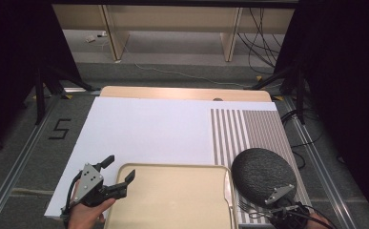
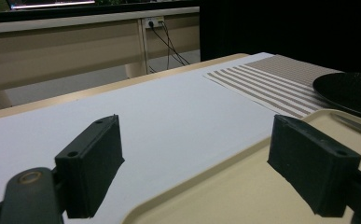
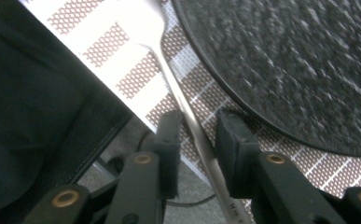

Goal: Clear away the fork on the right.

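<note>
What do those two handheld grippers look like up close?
Both are black. The left gripper has two blocky, flat-faced jaws, a grey three-cornered plate with small holes on top, and a black cable looping at its side. The right gripper has the same black jaws on arms with brass-coloured pivot rings; in the high view it too carries a grey plate and trails black cable.

floor: grey carpet (image 1: 182, 71) | furniture: pale wooden bench (image 1: 172, 21) | sides: black curtains (image 1: 344, 71) | cables (image 1: 261, 43)

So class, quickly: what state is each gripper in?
Left gripper: open, astride the tray rim.
Right gripper: jaws around the fork, grip unclear.
</note>
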The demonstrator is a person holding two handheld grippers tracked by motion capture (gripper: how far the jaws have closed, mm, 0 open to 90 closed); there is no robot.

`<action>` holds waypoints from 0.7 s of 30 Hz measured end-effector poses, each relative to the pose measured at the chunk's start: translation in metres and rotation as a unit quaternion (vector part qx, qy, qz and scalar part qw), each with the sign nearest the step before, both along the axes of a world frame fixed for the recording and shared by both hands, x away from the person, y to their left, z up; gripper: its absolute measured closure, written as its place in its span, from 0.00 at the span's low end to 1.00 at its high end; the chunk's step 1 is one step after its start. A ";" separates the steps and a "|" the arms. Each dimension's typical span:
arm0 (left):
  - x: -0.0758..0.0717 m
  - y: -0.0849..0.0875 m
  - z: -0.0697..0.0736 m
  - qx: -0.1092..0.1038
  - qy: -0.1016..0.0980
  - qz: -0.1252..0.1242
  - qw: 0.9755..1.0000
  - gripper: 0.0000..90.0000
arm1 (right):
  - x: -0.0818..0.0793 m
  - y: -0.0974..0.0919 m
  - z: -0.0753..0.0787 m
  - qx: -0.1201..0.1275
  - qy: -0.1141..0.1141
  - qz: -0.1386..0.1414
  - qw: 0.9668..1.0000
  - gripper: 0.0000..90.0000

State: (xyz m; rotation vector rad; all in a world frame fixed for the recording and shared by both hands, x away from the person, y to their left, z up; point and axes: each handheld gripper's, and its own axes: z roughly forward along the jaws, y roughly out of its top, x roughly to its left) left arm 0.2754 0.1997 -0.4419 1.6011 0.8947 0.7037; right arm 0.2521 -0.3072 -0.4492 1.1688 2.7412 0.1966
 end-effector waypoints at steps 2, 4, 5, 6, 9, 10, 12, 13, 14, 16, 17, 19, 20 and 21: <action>0.000 0.000 0.000 0.000 0.000 0.000 1.000 0.19 | 0.002 0.002 0.000 -0.005 -0.001 0.010 1.000 0.83; 0.000 0.000 0.000 0.000 0.000 0.000 1.000 0.19 | 0.003 0.004 0.000 -0.009 0.004 0.023 1.000 0.86; 0.000 0.000 0.000 0.001 0.000 0.001 1.000 0.19 | 0.003 0.005 -0.001 -0.011 0.004 0.026 1.000 0.88; 0.000 0.000 0.000 0.001 0.000 0.001 1.000 0.19 | 0.003 0.006 0.000 -0.012 0.007 0.034 0.999 0.88; 0.000 0.000 0.000 -0.001 0.000 0.000 1.000 0.19 | 0.004 0.009 0.000 -0.024 0.008 0.043 0.999 0.89; 0.000 0.000 0.000 0.000 0.000 0.000 1.000 0.19 | 0.004 0.010 -0.001 -0.027 0.009 0.046 0.999 0.89; 0.000 0.000 0.000 0.000 0.000 0.000 1.000 0.19 | 0.004 0.011 0.000 -0.033 0.010 0.057 0.998 0.90; 0.000 0.000 0.000 0.001 0.001 0.000 1.000 0.19 | 0.004 0.011 0.000 -0.037 0.010 0.067 0.997 0.91; 0.000 0.000 0.000 0.001 0.000 0.000 1.000 0.19 | 0.004 0.013 -0.001 -0.043 0.008 0.070 0.997 0.91; -0.001 0.000 0.000 0.004 0.002 0.002 1.000 0.19 | 0.005 0.016 -0.001 -0.054 0.012 0.080 0.995 0.92; -0.001 0.000 0.000 0.004 0.002 0.001 1.000 0.19 | 0.004 0.018 0.000 -0.056 0.015 0.075 0.995 0.93; 0.000 0.000 0.000 0.001 0.000 0.000 1.000 0.19 | 0.005 0.018 -0.001 -0.049 0.014 0.088 0.995 0.93; 0.000 0.000 0.000 0.001 0.000 0.000 1.000 0.19 | 0.005 0.019 -0.001 -0.048 0.018 0.088 0.995 0.94; 0.000 0.000 0.000 0.002 0.001 0.001 1.000 0.19 | 0.004 0.020 0.000 -0.048 0.020 0.083 0.995 0.94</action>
